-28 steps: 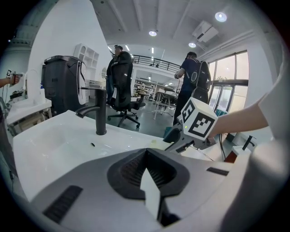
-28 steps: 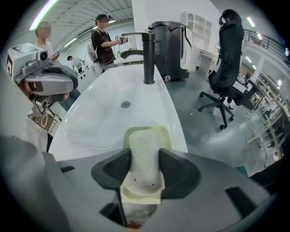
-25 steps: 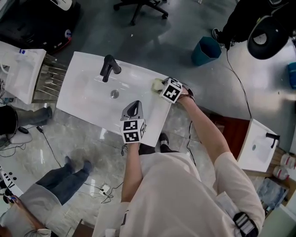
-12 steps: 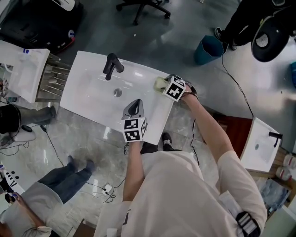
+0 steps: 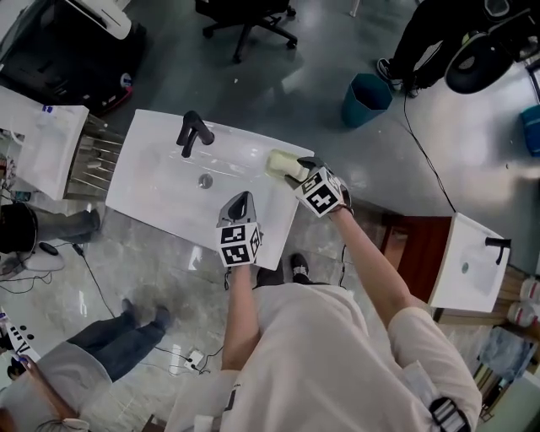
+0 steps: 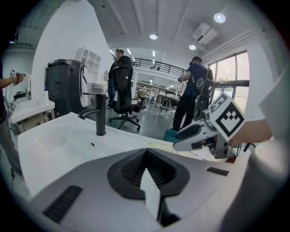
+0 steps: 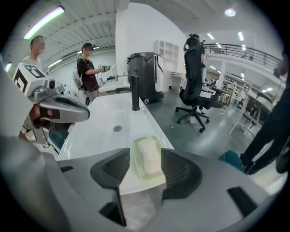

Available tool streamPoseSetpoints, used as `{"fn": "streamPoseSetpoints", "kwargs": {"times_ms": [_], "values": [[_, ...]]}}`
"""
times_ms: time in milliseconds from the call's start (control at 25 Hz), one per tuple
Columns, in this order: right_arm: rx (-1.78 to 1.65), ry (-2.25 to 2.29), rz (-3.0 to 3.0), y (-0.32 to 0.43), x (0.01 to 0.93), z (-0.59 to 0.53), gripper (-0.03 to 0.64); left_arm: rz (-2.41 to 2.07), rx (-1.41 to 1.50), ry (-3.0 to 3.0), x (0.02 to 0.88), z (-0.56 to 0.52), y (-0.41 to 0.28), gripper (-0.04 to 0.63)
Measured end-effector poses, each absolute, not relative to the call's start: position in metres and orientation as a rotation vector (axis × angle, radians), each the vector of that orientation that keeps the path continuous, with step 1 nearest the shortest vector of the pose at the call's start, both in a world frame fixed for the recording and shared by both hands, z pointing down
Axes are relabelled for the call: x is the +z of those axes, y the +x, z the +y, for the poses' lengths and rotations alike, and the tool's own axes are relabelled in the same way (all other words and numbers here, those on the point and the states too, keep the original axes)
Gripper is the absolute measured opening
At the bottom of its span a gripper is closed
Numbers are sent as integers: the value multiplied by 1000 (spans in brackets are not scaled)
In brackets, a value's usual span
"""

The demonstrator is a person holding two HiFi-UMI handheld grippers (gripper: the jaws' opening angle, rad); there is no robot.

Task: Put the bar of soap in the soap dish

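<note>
A pale green soap dish [image 5: 281, 164] sits on the right rim of the white sink [image 5: 160, 190]. A white bar of soap [image 7: 148, 155] lies in the dish [image 7: 137, 170]. My right gripper [image 5: 297, 171] hangs just above and behind the dish, open, its pads clear of dish and soap. In the right gripper view the dish shows below my right gripper [image 7: 146, 154], between its spread jaws. My left gripper [image 5: 241, 197] rests over the sink's near edge, shut on nothing. From the left gripper view, my left gripper [image 6: 146, 152] points toward the black faucet [image 6: 97, 120].
The black faucet [image 5: 192, 131] stands at the sink's far edge, with the drain [image 5: 205, 180] in the basin. A teal bin [image 5: 368, 94] and an office chair [image 5: 245, 15] stand beyond. A second sink [image 5: 468, 261] is at right. A person [image 5: 101, 346] stands lower left.
My right gripper has lifted and drawn back from the soap dish, so more of the dish and soap shows. The left gripper has stayed where it was.
</note>
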State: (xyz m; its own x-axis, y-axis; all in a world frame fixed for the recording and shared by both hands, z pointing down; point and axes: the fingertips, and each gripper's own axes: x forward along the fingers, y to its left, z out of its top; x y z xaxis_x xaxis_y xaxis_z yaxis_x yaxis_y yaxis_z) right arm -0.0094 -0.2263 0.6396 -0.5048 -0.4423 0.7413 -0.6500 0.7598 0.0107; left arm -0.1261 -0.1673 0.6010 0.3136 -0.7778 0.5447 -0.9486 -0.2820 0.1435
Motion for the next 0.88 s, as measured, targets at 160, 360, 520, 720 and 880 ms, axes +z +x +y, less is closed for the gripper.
{"fn": "streamPoseSetpoints", "kwargs": {"times_ms": [160, 360, 520, 720, 880], "values": [[432, 934, -2260, 1, 630, -198, 218, -1537, 522, 2153, 599, -157, -119, 6], [553, 1088, -2307, 13, 626, -175, 218, -1547, 534, 2158, 599, -142, -110, 6], [581, 1123, -2338, 17, 622, -153, 218, -1545, 544, 2171, 596, -130, -99, 6], [591, 1154, -2364, 30, 616, -137, 218, -1566, 540, 2189, 591, -119, -88, 6], [609, 1189, -2373, 43, 614, -123, 216, -1576, 542, 2191, 590, -107, -78, 6]]}}
